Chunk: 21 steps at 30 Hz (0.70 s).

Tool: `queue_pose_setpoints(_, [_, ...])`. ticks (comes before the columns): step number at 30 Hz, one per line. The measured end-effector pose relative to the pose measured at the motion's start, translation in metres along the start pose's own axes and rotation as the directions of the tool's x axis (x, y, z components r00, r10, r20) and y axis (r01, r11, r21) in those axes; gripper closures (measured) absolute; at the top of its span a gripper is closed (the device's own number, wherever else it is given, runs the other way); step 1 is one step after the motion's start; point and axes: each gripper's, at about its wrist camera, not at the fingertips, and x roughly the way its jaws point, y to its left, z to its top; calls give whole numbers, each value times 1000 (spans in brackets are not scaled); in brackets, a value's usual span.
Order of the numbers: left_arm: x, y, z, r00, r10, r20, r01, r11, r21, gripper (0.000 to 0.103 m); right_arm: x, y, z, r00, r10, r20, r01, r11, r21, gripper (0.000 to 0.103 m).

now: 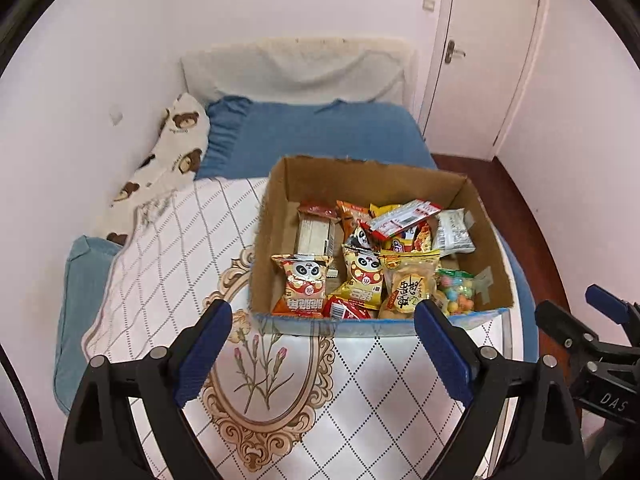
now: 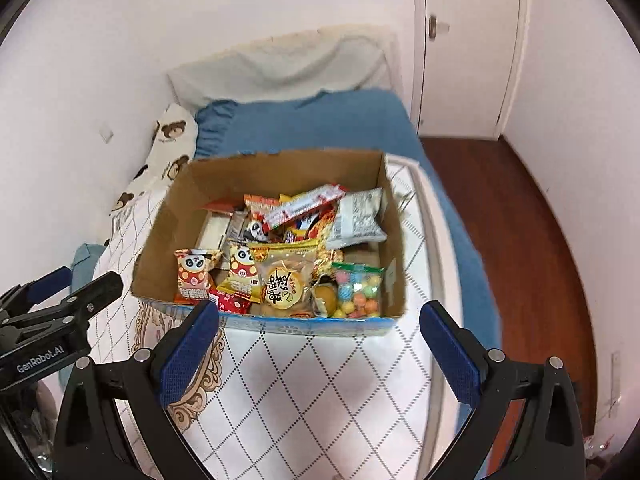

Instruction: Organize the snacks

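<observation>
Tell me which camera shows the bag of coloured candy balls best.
The right wrist view: the candy bag lies whole and unobstructed in the box's near right corner. In the left wrist view the same bag is partly hidden behind that gripper's right finger.

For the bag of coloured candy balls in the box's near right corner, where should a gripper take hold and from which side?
Probably the flat sealed top edge of the candy bag, coming from above: box walls hem in two sides, and the lumpy body would likely slip. The right gripper, open, is nearest.

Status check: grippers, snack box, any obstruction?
Left gripper open, empty. Right gripper open, empty. Snacks piled in cardboard box on bed. Nothing blocking.
</observation>
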Motion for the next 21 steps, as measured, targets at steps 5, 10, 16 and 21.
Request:
queue_pose_setpoints(5, [-39,-1,-14,998,-19,54,19,1000,0,10,-48,2,-12,998,-1,65,2,1000,-9,1])
queue_pose_setpoints(10, [-67,-6,-30,996,-29,88,26,999,30,10,-92,6,-27,992,2,124,0,1000,-17,0])
queue_pose_setpoints(16, [-90,-9,-45,994,-46,96,43,998,42,10,-126,9,-41,985,-4,175,9,1000,-27,0])
queue_pose_setpoints(21, [-108,-7,-53,992,-65,107,62,998,31,10,-153,13,-52,978,-14,209,22,999,-35,0])
